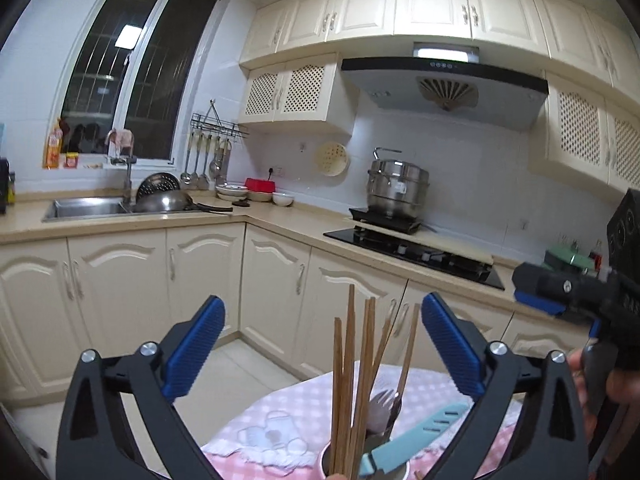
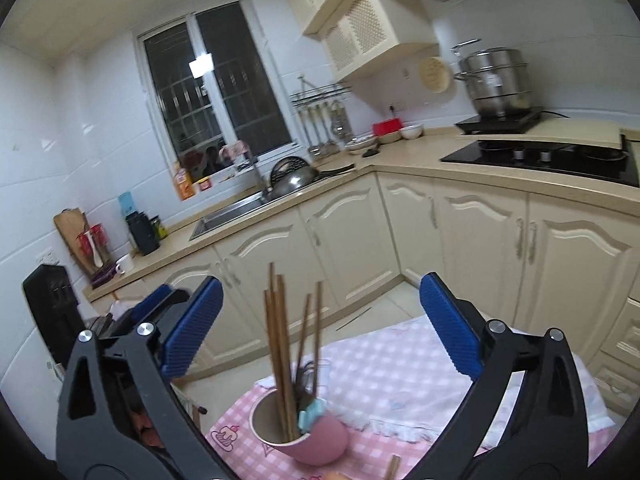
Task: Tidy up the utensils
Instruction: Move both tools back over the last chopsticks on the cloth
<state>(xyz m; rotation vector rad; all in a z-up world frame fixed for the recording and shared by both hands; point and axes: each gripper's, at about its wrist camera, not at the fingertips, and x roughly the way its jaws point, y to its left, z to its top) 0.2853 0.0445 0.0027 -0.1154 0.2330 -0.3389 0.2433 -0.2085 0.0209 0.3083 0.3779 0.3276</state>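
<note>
A pink cup (image 2: 316, 438) stands on a small table with a pink checked cloth (image 2: 400, 364). It holds several wooden chopsticks (image 2: 280, 344), a dark fork and a light blue knife (image 2: 310, 414). In the left wrist view the chopsticks (image 1: 352, 364), a fork (image 1: 380, 404) and the blue knife (image 1: 416, 436) stand in the cup (image 1: 326, 462). My left gripper (image 1: 322, 344) is open and empty above the cup. My right gripper (image 2: 320, 326) is open and empty above the cup. The right gripper also shows in the left wrist view (image 1: 560, 292), the left one in the right wrist view (image 2: 156, 300).
Cream kitchen cabinets (image 1: 200, 280) run behind the table. The counter holds a sink (image 1: 88, 206), a wok (image 1: 164, 200), bowls, a black hob (image 1: 416, 252) and a steel steamer pot (image 1: 398, 188). A loose chopstick end (image 2: 394, 466) lies on the cloth near the cup.
</note>
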